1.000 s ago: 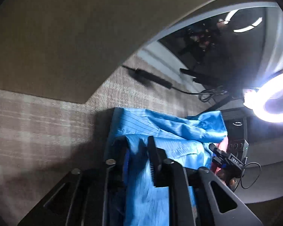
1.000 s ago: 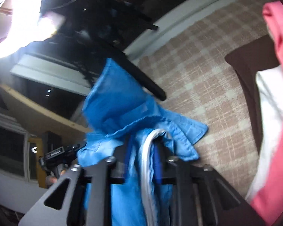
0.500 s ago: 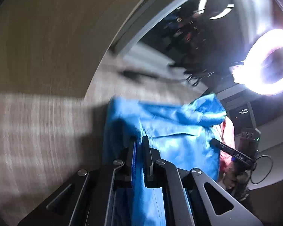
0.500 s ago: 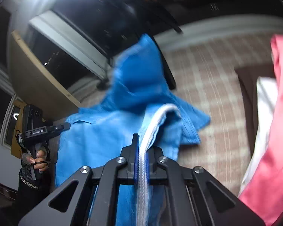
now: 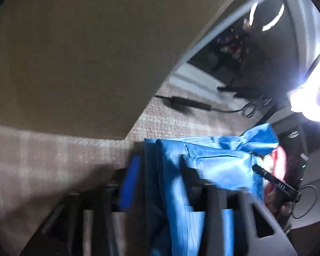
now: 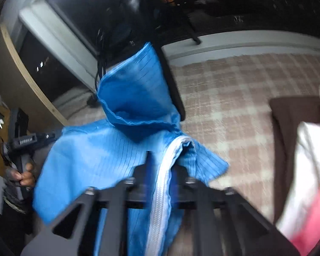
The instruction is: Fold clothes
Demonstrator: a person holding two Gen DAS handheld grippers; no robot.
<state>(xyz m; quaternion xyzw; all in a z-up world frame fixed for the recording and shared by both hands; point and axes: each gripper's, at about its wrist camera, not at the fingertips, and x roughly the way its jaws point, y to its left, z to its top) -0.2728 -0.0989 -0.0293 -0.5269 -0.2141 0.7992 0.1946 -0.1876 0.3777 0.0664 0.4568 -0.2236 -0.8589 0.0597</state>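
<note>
Both grippers clamped on blue jacket — pink garment beside, plaid cloth beneath

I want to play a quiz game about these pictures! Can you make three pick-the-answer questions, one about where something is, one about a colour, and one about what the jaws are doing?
1. Where is the pink cloth in the right wrist view?
A far right
B far left
C top middle

2. What colour is the zipper on the blue garment?
A red
B white
C black

3. What lies between the right gripper jaws?
A nothing
B a cable
C the garment

Answers:
1 A, it fills the right edge.
2 B, a white strip runs up.
3 C, fabric passes between them.
</note>
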